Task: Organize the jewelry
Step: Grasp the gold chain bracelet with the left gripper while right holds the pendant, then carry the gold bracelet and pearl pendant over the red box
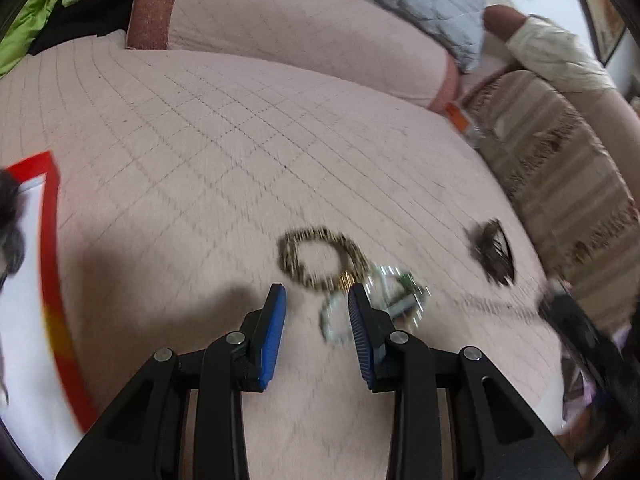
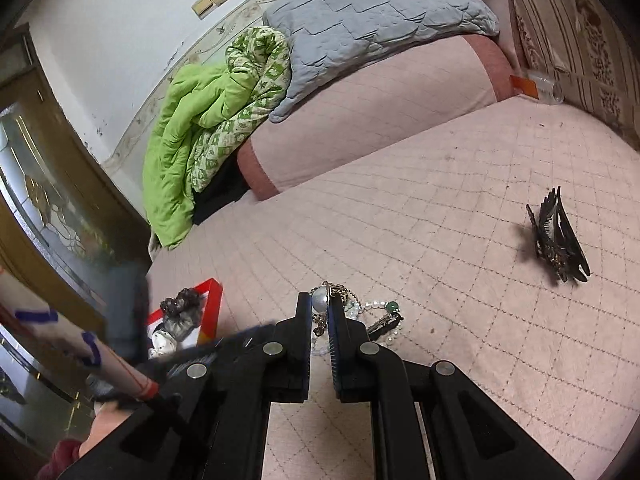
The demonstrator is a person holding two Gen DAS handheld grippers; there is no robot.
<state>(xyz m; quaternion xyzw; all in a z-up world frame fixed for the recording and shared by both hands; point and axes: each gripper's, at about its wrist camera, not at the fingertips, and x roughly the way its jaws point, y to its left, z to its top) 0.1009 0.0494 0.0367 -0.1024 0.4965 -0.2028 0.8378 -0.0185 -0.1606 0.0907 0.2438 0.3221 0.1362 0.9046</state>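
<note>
On the pink quilted bed lie a leopard-print ring (image 1: pixel 320 258), a white bead string (image 1: pixel 332 320) with a green bead (image 2: pixel 394 305), and a black hair claw (image 2: pixel 558 240). My left gripper (image 1: pixel 317 296) hovers just short of the ring and beads, its blue pads apart with nothing between them. My right gripper (image 2: pixel 320 300) is shut on a pearl pendant (image 2: pixel 320 303), whose gold chain trails past the tips. A red-rimmed box (image 2: pixel 214 300) at the left holds dark fuzzy pieces (image 2: pixel 180 308).
Long pink bolster (image 2: pixel 380 120), grey quilt (image 2: pixel 380 8) and green blanket (image 2: pixel 192 128) line the far side. A clear tube with an orange label (image 2: pixel 540 86) lies by the striped cushion (image 2: pixel 580 40). A person's pale sleeve (image 1: pixel 552 56) shows at the far right.
</note>
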